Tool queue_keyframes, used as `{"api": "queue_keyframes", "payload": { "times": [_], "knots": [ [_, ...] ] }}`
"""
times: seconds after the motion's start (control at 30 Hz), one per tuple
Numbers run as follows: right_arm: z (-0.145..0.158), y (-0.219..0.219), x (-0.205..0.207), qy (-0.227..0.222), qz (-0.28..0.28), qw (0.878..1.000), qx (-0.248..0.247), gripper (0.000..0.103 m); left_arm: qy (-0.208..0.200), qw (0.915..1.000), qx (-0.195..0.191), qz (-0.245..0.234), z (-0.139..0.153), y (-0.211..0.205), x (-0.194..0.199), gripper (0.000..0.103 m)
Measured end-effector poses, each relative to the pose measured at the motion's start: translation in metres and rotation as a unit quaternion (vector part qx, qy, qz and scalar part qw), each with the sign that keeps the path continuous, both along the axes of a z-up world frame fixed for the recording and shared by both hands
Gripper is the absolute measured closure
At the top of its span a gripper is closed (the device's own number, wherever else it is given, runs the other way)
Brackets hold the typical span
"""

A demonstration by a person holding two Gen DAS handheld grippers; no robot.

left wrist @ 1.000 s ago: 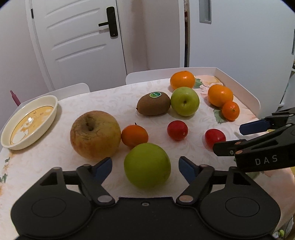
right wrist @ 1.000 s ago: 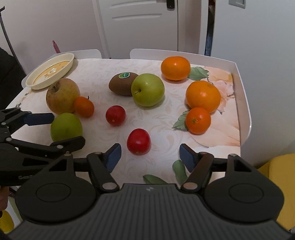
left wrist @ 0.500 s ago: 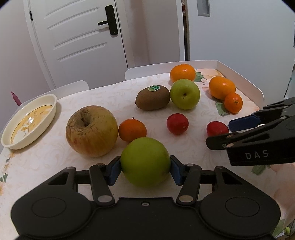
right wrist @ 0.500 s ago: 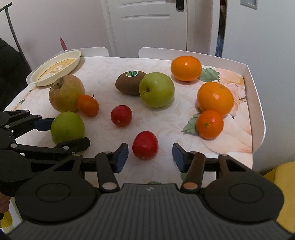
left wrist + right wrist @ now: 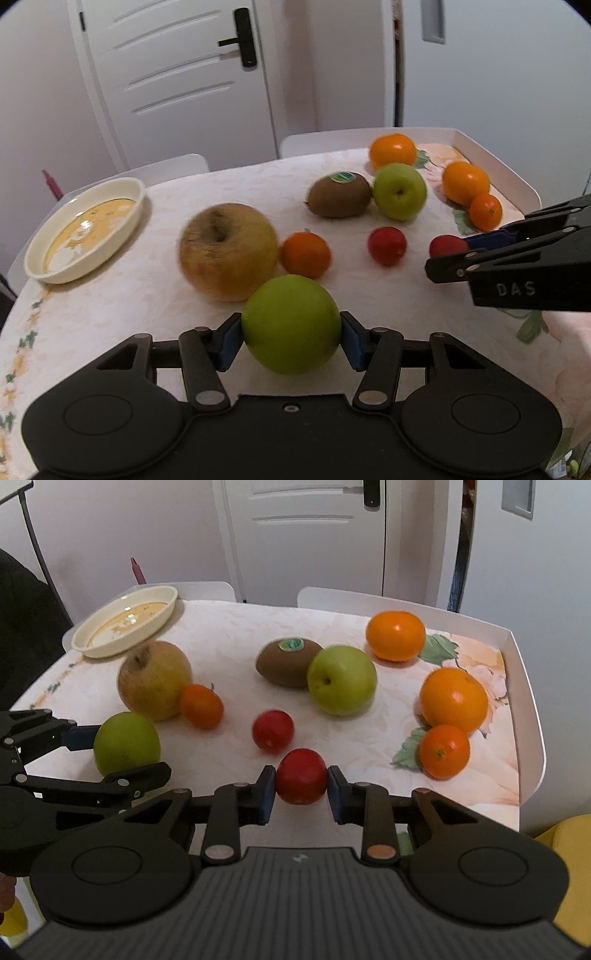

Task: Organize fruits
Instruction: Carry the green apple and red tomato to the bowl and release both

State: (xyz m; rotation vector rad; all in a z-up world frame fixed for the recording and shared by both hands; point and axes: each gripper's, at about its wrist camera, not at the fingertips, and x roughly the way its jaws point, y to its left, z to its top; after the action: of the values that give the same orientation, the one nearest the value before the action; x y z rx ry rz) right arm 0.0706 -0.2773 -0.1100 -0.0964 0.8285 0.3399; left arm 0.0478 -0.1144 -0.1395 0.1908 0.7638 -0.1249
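Lettering "DAS" on right gripper, green-stickered kiwi

green apple in claw, red fruit in claw

My table wears a floral cloth. Around the kiwi: a green apple touching it, a cream dish far left, oranges right, a russet apple left.

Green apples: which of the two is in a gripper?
The near green apple, clamped between the left gripper fingers. The far green apple sits untouched beside the kiwi.
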Motion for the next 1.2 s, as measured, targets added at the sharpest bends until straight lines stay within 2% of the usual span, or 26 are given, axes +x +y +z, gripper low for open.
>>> {"api": "queue_keyframes", "payload": {
  "times": [0.33, 0.57, 0.73, 1.0, 1.2],
  "knots": [
    [0.043, 0.043, 0.007, -0.022, 0.019, 1.000, 0.008, 0.059, -0.026, 0.9989, -0.007, 0.038, 0.046, 0.048, -0.001, 0.044],
    [0.076, 0.094, 0.021, -0.036, 0.026, 0.999, 0.014, 0.059, -0.044, 0.9978, -0.011, 0.047, 0.081, 0.095, 0.013, 0.044],
    [0.088, 0.140, 0.039, -0.036, 0.029, 0.999, 0.022, 0.059, -0.058, 0.9970, -0.002, 0.051, 0.098, 0.131, 0.033, 0.044],
    [0.092, 0.206, 0.081, -0.037, 0.018, 0.999, 0.034, 0.059, -0.056, 0.9975, 0.000, 0.042, 0.105, 0.191, 0.080, 0.044],
    [0.079, 0.241, 0.120, -0.021, 0.000, 0.999, 0.043, 0.059, -0.048, 0.9986, 0.007, 0.022, 0.092, 0.223, 0.123, 0.044]
  ]
}}
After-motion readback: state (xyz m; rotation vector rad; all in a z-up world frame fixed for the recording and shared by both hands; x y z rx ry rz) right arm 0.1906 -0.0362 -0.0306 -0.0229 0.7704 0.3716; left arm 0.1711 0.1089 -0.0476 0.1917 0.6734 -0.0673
